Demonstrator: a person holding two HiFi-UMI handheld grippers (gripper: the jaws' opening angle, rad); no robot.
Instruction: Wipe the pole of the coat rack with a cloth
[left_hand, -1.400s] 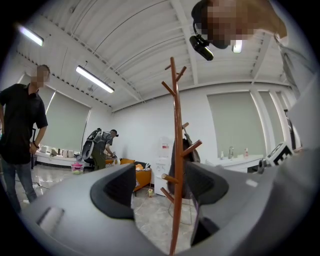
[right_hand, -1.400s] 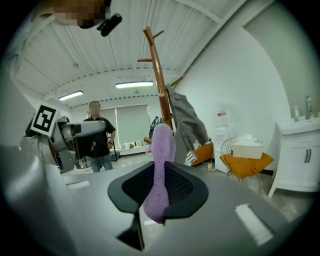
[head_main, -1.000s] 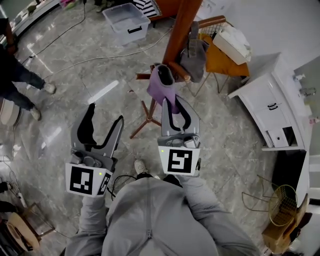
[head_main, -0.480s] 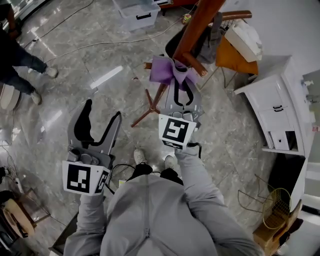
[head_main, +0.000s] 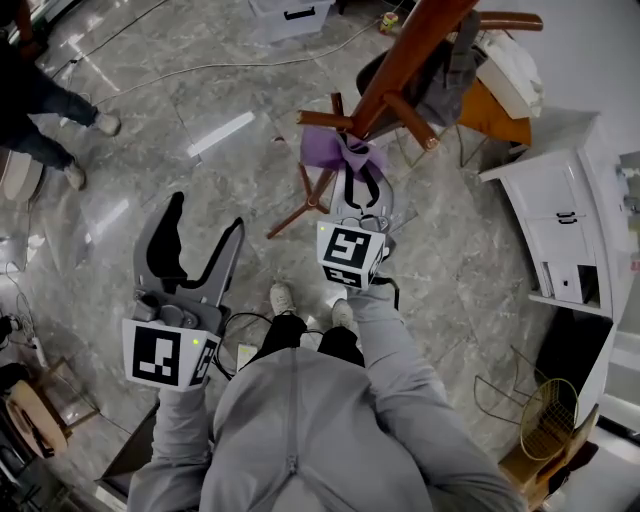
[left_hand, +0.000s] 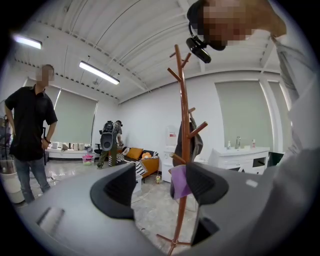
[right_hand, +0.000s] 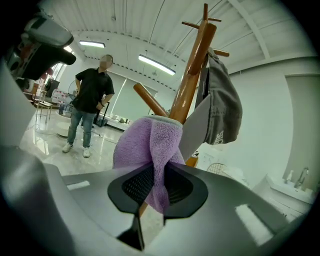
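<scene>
Right gripper clamped on purple cloth, which lay against pole. Left gripper stood near-left, spread wide, holding nothing. Likely needed firm pressure, strokes along pole.

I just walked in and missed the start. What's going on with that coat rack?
A person holds a gripper in each hand. The right gripper is shut on a purple cloth and holds it against the wooden pole of the coat rack, just below a peg. The left gripper is open and empty, off to the side and away from the rack. A grey garment hangs higher on the rack.
</scene>
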